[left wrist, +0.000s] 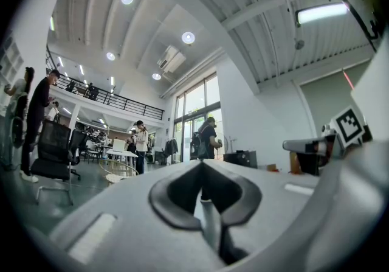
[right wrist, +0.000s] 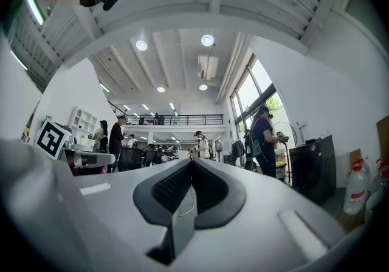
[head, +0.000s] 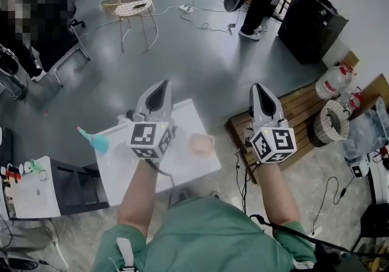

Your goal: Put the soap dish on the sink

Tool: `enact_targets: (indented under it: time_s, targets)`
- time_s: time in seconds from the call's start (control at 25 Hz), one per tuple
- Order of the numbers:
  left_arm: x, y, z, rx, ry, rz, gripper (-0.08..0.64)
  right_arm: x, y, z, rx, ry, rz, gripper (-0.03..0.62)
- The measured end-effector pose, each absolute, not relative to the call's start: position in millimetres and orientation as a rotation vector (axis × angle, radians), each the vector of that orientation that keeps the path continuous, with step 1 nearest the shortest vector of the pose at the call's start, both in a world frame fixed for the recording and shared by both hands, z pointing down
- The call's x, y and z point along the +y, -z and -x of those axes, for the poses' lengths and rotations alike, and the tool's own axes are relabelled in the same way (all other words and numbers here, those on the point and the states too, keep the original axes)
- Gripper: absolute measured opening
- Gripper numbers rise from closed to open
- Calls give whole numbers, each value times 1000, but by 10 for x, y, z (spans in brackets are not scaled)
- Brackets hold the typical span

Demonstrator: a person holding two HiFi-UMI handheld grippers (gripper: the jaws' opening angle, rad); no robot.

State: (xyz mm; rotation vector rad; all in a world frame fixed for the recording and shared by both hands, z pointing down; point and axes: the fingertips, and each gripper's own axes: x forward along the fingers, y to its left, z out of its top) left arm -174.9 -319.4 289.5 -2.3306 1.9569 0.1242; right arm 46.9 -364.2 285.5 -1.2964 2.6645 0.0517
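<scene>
A pale pink soap dish (head: 201, 143) lies on a small white table top (head: 182, 170) below me in the head view. My left gripper (head: 162, 85) hovers over the table's left part, to the left of the dish and apart from it, jaws pressed together and empty. My right gripper (head: 256, 88) hangs to the right of the table, over the floor, also shut and empty. Both gripper views point out level across the hall: the left gripper (left wrist: 202, 164) and right gripper (right wrist: 192, 161) show closed jaws with nothing between them. No sink can be made out.
A teal brush (head: 94, 140) sticks out at the table's left edge. A low white shelf (head: 30, 188) with small bottles stands at the left. A wooden pallet (head: 304, 112), wire basket (head: 331, 122) and white jug (head: 331, 82) sit at the right. Cables cross the floor; people stand farther off.
</scene>
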Motion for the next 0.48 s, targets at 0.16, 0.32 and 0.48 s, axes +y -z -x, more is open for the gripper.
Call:
enact_targets:
  time_s: [0.16, 0.32, 0.48]
  targets:
    - [-3204, -2900, 1735, 1952, -118, 2338, -2, -3652, -2847, -464, 2666, -50, 1299, 2]
    - [-3207, -2894, 1721, 1948, -120, 2338, -2, -3652, -2844, -468, 2665, -53, 1299, 2]
    - [-3212, -2899, 1735, 1947, -116, 2331, -2, -3654, -2853, -454, 2663, -51, 1300, 2]
